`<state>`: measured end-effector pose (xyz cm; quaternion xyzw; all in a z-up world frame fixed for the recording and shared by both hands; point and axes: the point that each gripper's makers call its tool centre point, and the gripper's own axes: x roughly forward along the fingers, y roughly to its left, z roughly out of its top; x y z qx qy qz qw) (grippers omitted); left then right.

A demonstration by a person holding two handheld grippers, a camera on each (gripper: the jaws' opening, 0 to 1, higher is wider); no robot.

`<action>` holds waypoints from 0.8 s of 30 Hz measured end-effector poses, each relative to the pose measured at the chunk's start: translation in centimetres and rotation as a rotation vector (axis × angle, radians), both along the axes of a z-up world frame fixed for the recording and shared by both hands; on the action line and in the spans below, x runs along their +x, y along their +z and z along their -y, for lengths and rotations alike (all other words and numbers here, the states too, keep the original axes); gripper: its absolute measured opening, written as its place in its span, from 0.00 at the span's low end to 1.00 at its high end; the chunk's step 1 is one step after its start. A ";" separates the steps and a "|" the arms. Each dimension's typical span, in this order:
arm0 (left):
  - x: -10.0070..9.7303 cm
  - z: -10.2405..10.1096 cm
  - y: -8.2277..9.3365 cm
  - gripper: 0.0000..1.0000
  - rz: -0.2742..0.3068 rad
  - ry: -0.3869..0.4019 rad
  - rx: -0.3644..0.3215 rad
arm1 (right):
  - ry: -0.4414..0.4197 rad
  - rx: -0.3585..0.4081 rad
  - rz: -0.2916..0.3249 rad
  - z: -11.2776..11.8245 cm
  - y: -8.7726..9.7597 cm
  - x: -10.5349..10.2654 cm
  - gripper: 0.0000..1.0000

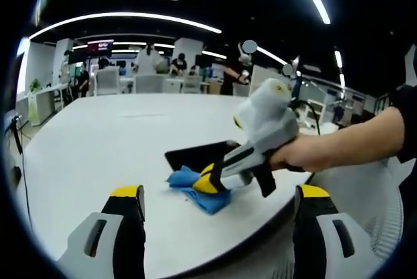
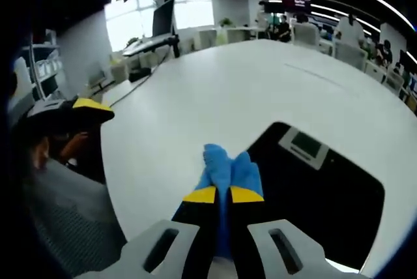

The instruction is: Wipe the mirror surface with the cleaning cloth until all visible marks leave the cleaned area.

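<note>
Left claw (image 1: 218, 204): seen in the left gripper view with its two yellow-tipped jaws set wide apart, nothing held between them; it is held above the near edge of the desk (image 1: 98, 142).
Right claw (image 2: 223, 195): its jaws are pressed together on the cleaning cloth (image 2: 228, 168), which is pinched between the yellow tips and bunches out beyond them.
Cleaning cloth: blue, crumpled; in the left gripper view it (image 1: 189, 184) is seen lying on the desk at the near-left corner of the mirror (image 1: 202, 155), under the tip of the right claw (image 1: 212, 180). Whether it overlaps the mirror's edge cannot be told.
Mirror: a dark rectangular panel lying flat on the white desk, close to the desk's near edge; in the right gripper view it (image 2: 319, 194) is seen just right of the cloth, with a ceiling fixture reflected in it.
Left gripper view alone: the right claw's grey body is shown from outside, gripped by a hand (image 1: 306, 152); seated people and chairs are seen beyond the desk's far edge.
Right gripper view alone: the reflection in the mirror, and windows and a monitor past the desk's far-left edge.
Writing: a lit screen is visible in the background, but its text is too small to be read.
</note>
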<state>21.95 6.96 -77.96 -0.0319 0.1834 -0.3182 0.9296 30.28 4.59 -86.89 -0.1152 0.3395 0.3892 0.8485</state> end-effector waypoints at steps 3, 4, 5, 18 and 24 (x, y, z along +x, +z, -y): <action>0.0 0.0 0.0 0.95 0.000 0.001 0.000 | -0.004 0.016 0.016 0.0 0.0 -0.1 0.00; 0.0 0.0 0.0 0.95 0.000 0.001 0.000 | -0.006 0.019 0.018 0.0 0.1 -0.1 0.00; 0.0 0.0 0.0 0.95 -0.001 0.001 0.001 | -0.007 0.020 0.020 0.0 0.1 0.0 0.00; 0.0 -0.1 0.0 0.95 -0.001 0.003 0.002 | 0.031 -0.019 0.094 -0.2 0.1 0.2 0.00; 0.0 0.0 0.0 0.95 0.000 0.003 0.001 | 0.029 -0.020 0.086 -0.3 0.1 0.8 0.00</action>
